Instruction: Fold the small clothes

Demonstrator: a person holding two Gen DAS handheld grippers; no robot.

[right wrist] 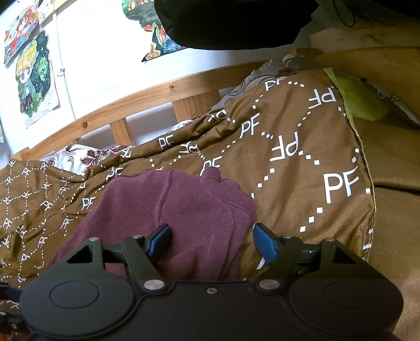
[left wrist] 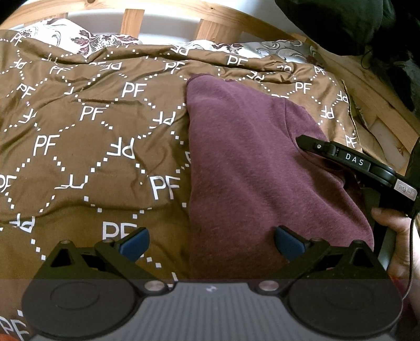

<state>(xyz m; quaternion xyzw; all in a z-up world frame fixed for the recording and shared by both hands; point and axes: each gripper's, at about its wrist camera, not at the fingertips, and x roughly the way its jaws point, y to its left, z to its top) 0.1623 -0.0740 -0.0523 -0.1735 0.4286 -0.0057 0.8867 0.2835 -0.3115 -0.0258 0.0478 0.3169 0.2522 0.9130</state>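
A maroon sweatshirt [left wrist: 249, 157] lies on the brown "PF" patterned bedspread [left wrist: 92, 147], folded lengthwise with a straight left edge. My left gripper [left wrist: 211, 244] is open just above the garment's near left part; its left pad is over the bedspread and its right pad over the cloth. My right gripper [right wrist: 212, 242] is open, with its blue pads [right wrist: 160, 240] on either side of the sweatshirt [right wrist: 189, 204] at its bunched right edge. The cloth bulges between the pads, and I see no squeeze. From the left wrist view, the right tool's black finger [left wrist: 304, 141] rests on the garment's right side, held by a hand [left wrist: 396, 236].
A wooden slatted bed frame [left wrist: 210, 28] runs along the far side, with floral pillows [left wrist: 86, 39] against it. A wooden side rail [left wrist: 378, 99] borders the right. Posters [right wrist: 34, 78] hang on the wall, and dark fabric [right wrist: 231, 21] hangs overhead. A yellow-green cloth [right wrist: 359, 99] lies beyond the bedspread's right edge.
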